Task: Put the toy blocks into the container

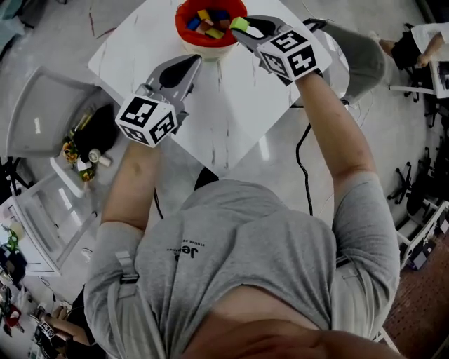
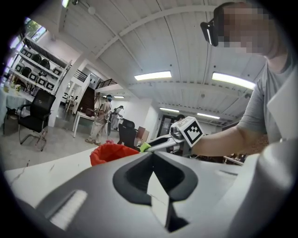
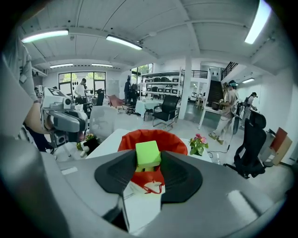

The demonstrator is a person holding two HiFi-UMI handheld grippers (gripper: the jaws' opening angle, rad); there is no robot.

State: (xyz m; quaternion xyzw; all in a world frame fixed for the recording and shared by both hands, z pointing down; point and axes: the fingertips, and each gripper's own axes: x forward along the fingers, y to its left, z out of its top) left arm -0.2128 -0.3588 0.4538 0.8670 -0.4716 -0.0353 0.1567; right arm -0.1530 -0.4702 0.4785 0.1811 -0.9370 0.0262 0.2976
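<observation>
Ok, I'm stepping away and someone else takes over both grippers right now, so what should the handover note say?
Right gripper: shut on a green block, held up at the edge of the red container.
Left gripper: shut, empty, over the white table short of the container.
Done: several coloured blocks already lie in the container.
Left: release the green block into it; no other loose blocks show on the table.

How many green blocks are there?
1. The green block is pinched in the right tongs, by the rim of the red container. The blocks inside look yellow, blue and red, but another green one may be hidden under them.
</observation>
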